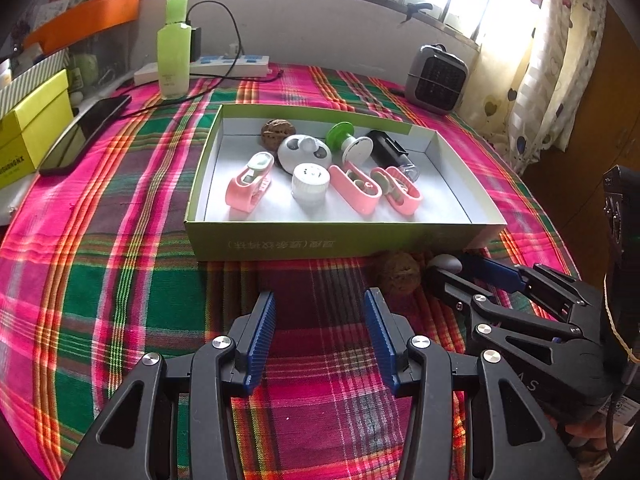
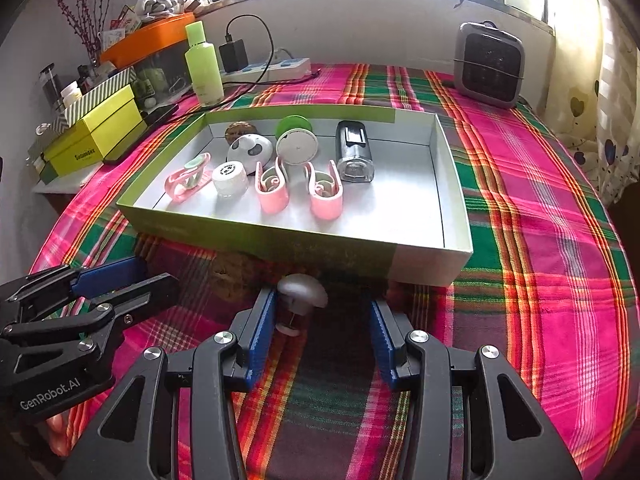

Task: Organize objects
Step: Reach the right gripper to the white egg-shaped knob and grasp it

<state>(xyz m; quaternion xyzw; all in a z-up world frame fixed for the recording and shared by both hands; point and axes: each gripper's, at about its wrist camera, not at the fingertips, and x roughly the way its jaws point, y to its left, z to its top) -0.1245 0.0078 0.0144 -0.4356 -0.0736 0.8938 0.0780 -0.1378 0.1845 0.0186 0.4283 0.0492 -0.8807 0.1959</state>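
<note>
A green-walled box (image 1: 340, 236) (image 2: 280, 240) lies on the plaid cloth and holds three pink clips (image 1: 248, 186), a white cap (image 1: 310, 184), a grey-white round gadget (image 1: 304, 152), a green-and-white spool (image 1: 348, 142), a black device (image 1: 390, 150) and a walnut (image 1: 276, 130). Outside, by the box's near wall, lie a second walnut (image 1: 400, 274) (image 2: 232, 276) and a small white mushroom-shaped piece (image 2: 302, 290) (image 1: 444, 262). My right gripper (image 2: 322, 318) (image 1: 460, 276) is open, the white piece between its fingers beside the left pad. My left gripper (image 1: 320, 320) (image 2: 132, 280) is open and empty.
A green bottle (image 1: 174, 48), a power strip (image 1: 224, 66) with charger and cable, a phone (image 1: 86, 134) and yellow boxes (image 1: 32, 132) stand at the left back. A grey heater (image 1: 436, 76) stands at the back right. The table edge and curtain are to the right.
</note>
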